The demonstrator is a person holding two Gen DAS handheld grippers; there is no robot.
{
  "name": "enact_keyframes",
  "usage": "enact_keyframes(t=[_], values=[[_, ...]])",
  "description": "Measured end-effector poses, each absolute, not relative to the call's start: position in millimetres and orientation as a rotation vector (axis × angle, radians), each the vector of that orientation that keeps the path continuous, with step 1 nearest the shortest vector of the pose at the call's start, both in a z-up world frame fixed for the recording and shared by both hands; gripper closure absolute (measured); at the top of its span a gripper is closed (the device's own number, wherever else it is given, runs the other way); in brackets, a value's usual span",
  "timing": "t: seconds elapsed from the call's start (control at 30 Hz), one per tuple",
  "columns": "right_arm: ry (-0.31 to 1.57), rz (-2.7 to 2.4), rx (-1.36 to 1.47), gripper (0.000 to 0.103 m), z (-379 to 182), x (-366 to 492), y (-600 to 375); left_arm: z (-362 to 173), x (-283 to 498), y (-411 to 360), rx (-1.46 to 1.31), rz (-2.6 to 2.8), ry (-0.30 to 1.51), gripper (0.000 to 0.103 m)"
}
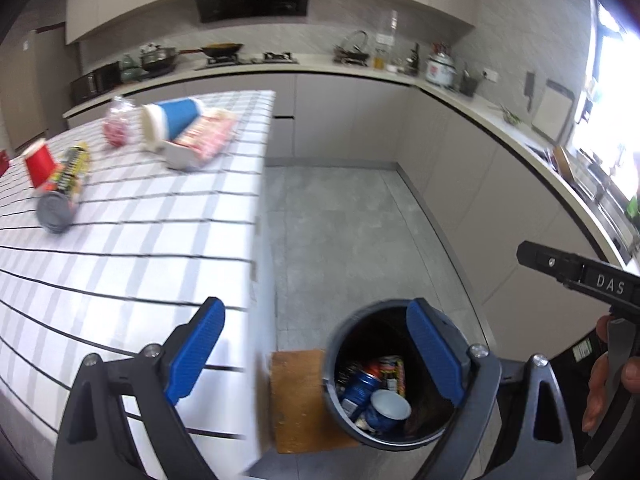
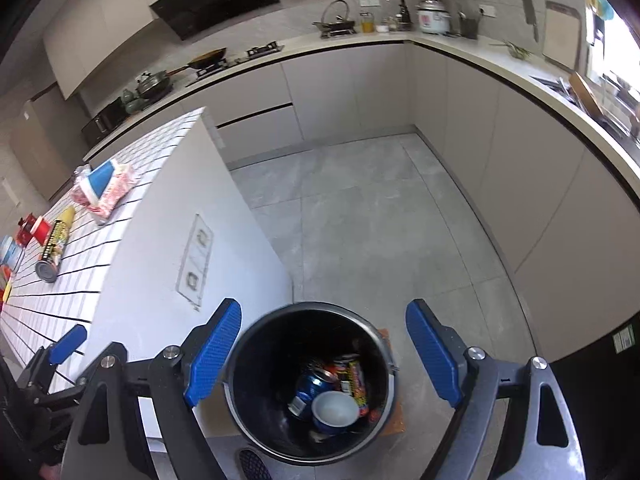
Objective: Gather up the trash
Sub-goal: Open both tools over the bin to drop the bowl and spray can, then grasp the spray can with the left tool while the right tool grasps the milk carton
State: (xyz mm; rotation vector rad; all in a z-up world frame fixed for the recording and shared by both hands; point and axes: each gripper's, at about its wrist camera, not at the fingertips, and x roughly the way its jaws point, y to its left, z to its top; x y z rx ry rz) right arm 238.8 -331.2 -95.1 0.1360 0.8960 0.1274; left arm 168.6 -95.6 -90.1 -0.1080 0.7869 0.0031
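Two grippers, left, right, both spread, empty, one bin below

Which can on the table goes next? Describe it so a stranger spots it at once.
Start at the table with the white grid-lined cloth. Near its left side, beside the red paper cup, lies a long can on its side. Unlike the cups and packets around it, it is a yellow-and-black printed cylinder with a grey metal end facing the camera.

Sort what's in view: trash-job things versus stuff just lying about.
Job: trash bin, red cup, tall can, blue cup, snack packet.
Lying about: wok, rice cooker, cleaver.
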Motion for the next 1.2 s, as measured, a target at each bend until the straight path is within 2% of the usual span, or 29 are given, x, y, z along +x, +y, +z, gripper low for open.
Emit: enact_keyframes(t=[0.63, 0.93, 1.2], values=[[0.844, 0.332, 0.041, 0.017, -48.4, 262.8, -149.6, -57.0, 154.6, 79.0, -0.189, 0.220, 0.710, 0.010], [0.830, 0.354, 0.024, 0.017, -36.7, 277.3, -93.5, -52.1, 164.7, 133.1, -0.226, 0.248, 0.682, 0.010], [0.833, 0.312, 0.038, 0.017, -37.8, 305.4, -63.2, -63.0, 208.3, 159.8, -0.258, 0.205, 0.712, 0.011]])
